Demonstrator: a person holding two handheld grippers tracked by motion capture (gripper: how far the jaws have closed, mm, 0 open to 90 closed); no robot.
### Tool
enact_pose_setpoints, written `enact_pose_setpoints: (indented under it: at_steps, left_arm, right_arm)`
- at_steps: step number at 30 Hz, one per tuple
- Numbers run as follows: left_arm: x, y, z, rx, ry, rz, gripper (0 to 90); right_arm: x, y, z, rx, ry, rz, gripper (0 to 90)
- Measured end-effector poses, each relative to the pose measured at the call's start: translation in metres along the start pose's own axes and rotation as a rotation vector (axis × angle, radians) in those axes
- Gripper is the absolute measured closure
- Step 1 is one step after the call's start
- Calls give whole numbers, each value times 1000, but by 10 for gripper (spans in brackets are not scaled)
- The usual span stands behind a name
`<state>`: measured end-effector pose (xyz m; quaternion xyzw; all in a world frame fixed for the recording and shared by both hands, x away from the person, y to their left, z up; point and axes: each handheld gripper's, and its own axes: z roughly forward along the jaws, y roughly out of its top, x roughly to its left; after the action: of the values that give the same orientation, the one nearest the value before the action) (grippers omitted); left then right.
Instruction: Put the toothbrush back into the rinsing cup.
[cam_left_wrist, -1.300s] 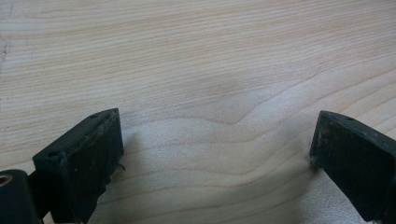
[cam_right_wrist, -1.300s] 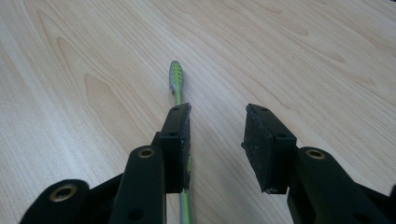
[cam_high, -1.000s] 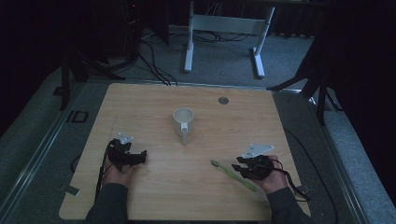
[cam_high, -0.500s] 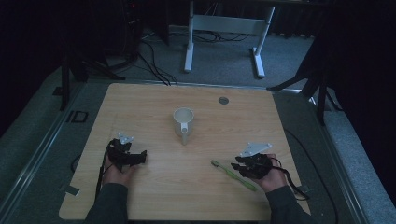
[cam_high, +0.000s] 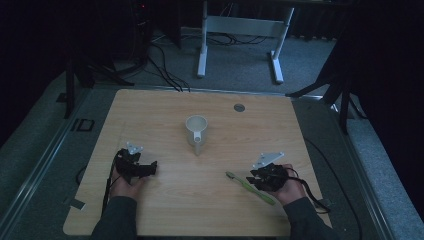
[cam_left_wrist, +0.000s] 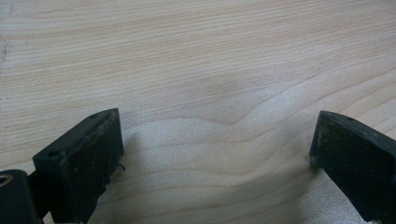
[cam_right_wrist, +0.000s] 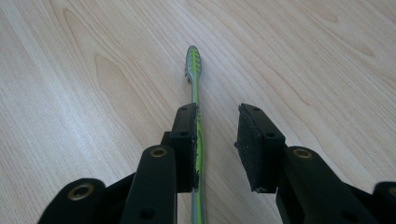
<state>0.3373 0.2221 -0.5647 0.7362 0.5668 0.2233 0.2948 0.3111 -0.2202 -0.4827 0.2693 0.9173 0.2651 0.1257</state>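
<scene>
A green and grey toothbrush (cam_high: 248, 186) lies on the wooden table (cam_high: 165, 205) at the front right, its head pointing left and away. In the right gripper view the toothbrush (cam_right_wrist: 194, 70) runs between my jaws, its handle against the left pad with a gap to the right pad. My right gripper (cam_right_wrist: 217, 114) is low over it; its jaws have just been closing and do not pinch it. My right gripper (cam_high: 256, 176) is held by a hand at the front right. My left gripper (cam_high: 151, 168) rests at the front left, open wide over bare wood (cam_left_wrist: 217, 135).
A white mug (cam_high: 196, 131) stands mid-table with its handle toward the person. A small round grey cap (cam_high: 239, 107) sits near the far edge. Cables trail from both grippers. Beyond the table are a white desk frame (cam_high: 240, 30) and dark stands on grey floor.
</scene>
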Motion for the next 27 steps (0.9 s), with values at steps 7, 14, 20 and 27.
enact_pose_setpoints:
  at_steps: [7, 14, 20, 27]
  left_arm:
    - [0, 0, 0, 0, 0, -1, 35]
    - [0, 0, 0, 0, 0, 0, 35]
    - [0, 0, 0, -1, 0, -2, 35]
    - [0, 0, 0, 0, 0, -1, 35]
  right_arm:
    - [0, 2, 1, 23, 2, -7, 678]
    - [1, 4, 4, 46, 9, -14, 678]
    - [1, 4, 6, 65, 15, -21, 678]
    - [1, 4, 10, 92, 24, -23, 676]
